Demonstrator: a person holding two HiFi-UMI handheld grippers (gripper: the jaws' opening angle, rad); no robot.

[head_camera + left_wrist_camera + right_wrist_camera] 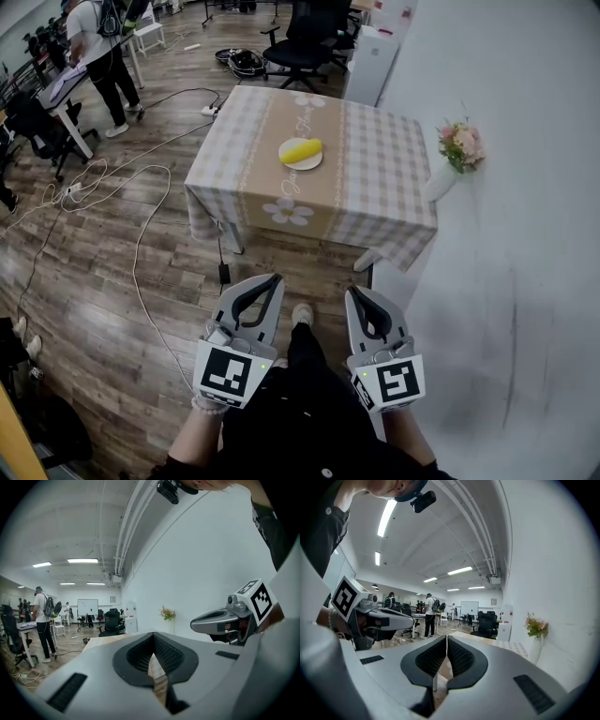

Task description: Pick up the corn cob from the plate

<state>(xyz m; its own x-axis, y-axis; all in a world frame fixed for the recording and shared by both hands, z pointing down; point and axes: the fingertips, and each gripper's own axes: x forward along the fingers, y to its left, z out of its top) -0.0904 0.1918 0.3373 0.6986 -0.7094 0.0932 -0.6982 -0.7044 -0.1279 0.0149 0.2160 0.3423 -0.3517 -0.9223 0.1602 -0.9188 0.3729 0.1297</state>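
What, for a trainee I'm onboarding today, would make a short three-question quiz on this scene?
1. True or false: the corn cob lies on the plate on the table.
2. Where are the flowers? A: on the plate. B: at the table's right side, by the wall. C: on the office chair.
3. In one word, what state are the left gripper and the right gripper in, open or shut?
Key: 1 true. 2 B. 3 shut; both are empty and well short of the table.
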